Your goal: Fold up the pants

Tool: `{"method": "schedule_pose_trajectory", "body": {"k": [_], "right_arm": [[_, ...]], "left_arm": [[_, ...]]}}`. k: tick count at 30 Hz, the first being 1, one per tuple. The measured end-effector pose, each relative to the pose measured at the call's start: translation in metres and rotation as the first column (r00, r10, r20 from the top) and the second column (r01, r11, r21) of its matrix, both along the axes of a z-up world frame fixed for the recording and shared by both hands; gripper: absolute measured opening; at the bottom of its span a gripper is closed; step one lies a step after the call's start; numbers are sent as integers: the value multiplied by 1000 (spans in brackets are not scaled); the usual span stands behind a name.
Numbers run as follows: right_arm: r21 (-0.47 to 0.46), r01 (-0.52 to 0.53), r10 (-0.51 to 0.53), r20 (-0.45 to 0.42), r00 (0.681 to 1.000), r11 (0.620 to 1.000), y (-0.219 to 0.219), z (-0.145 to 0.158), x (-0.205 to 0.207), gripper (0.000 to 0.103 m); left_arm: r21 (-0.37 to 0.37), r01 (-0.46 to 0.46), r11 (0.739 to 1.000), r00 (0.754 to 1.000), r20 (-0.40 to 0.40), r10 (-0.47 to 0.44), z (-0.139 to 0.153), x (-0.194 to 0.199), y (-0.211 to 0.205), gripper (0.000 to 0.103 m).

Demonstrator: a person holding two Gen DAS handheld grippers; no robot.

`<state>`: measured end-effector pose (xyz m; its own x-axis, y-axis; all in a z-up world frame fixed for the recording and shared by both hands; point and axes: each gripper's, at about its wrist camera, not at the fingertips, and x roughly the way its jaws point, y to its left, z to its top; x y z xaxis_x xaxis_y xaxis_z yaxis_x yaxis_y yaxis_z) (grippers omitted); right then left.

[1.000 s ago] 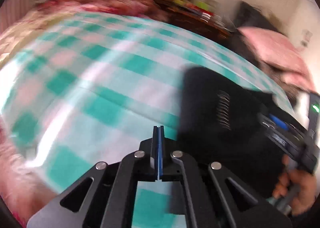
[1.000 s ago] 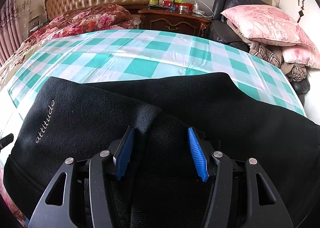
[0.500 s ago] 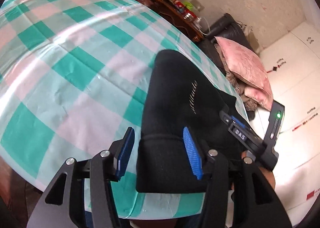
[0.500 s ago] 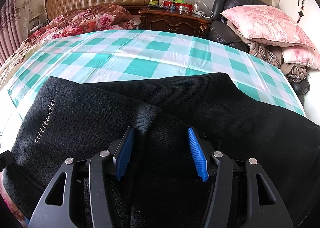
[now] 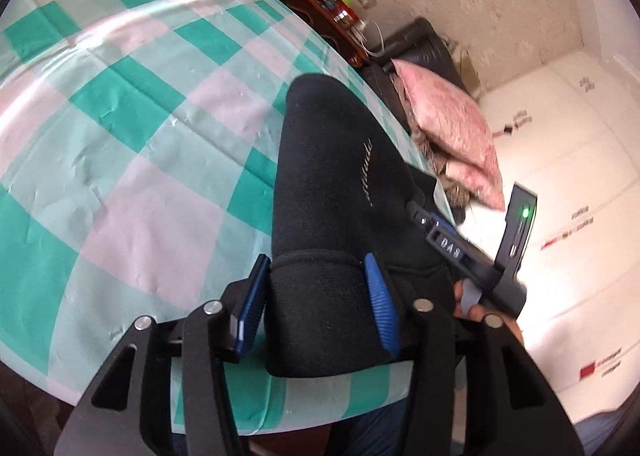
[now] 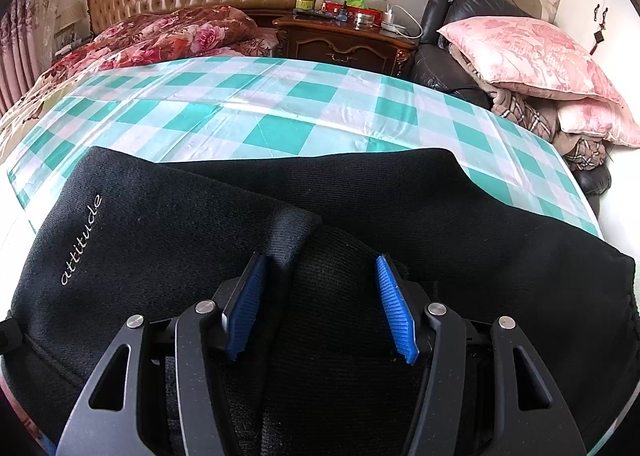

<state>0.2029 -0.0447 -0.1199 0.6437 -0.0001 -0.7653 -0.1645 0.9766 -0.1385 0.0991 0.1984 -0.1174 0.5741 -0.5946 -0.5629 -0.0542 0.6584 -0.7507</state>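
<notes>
**Left gripper closes in on the cuff end of the pants**

Half a second ago your left gripper (image 5: 316, 296) sat short of the black pants (image 5: 332, 184) with checked cloth showing between its fingers; now it has moved forward so the ribbed cuff end lies between the blue pads (image 5: 380, 304), the jaws apart and not yet pinching. Your right gripper (image 6: 320, 300) has not shifted: it rests spread open over the dark knit at the lower centre of its frame, gripping nothing.

The pants lie on the worktop (image 6: 280, 124) with the teal-and-white checked cloth, along its near edge. In the right wrist view one layer, carrying the "attitude" lettering (image 6: 82, 238) at the left, already lies doubled over another, so at least one fold looks done. The bundle is still long, running from lower left to right of that frame. What seems left for you is to close on the cuff end and carry it across for a further fold, then smooth it.
</notes>
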Motion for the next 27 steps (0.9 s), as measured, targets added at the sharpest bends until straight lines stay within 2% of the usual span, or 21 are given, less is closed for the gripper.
{"method": "schedule_pose_trajectory", "body": {"k": [3, 5, 7, 10, 15, 19, 20, 22, 24, 27], "right_arm": [[-12, 5, -5, 4, 1000, 1000, 1, 0, 0, 57], [-18, 7, -7, 5, 1000, 1000, 2, -1, -1, 57], [-21, 12, -12, 8, 1000, 1000, 2, -1, 0, 58], [-36, 17, -16, 14, 1000, 999, 4, -1, -1, 60], [-44, 29, -29, 10, 1000, 999, 4, -1, 0, 66], [-37, 43, -44, -11, 999, 998, 1, 0, 3, 74], [-33, 48, -49, -20, 999, 998, -1, 0, 4, 76], [-38, 55, -58, -58, 997, 998, -5, 4, 9, 85], [-26, 72, -74, -92, 993, 997, -9, 13, 13, 85], [0, 81, -81, -47, 996, 997, -4, 46, 11, 85]], "left_arm": [[18, 11, 1000, 1000, 0, -11, 4, -2, -6, 61], [29, 8, 1000, 1000, 18, -8, 5, -4, -9, 62], [62, 1, 998, 1000, 12, -2, 3, -3, -10, 51], [65, -3, 998, 1000, 19, 2, 3, -7, -8, 45], [84, -1, 996, 999, 40, -2, 8, -9, -8, 40], [64, -9, 998, 999, 37, 7, 8, -9, -6, 40], [44, -16, 999, 999, 29, 15, 6, -10, -4, 41], [18, -24, 1000, 1000, 8, 24, 3, -9, -2, 52], [24, -22, 999, 1000, -17, 23, 2, -9, -2, 60], [64, -13, 998, 1000, -16, 14, 5, -10, -6, 61]]}}
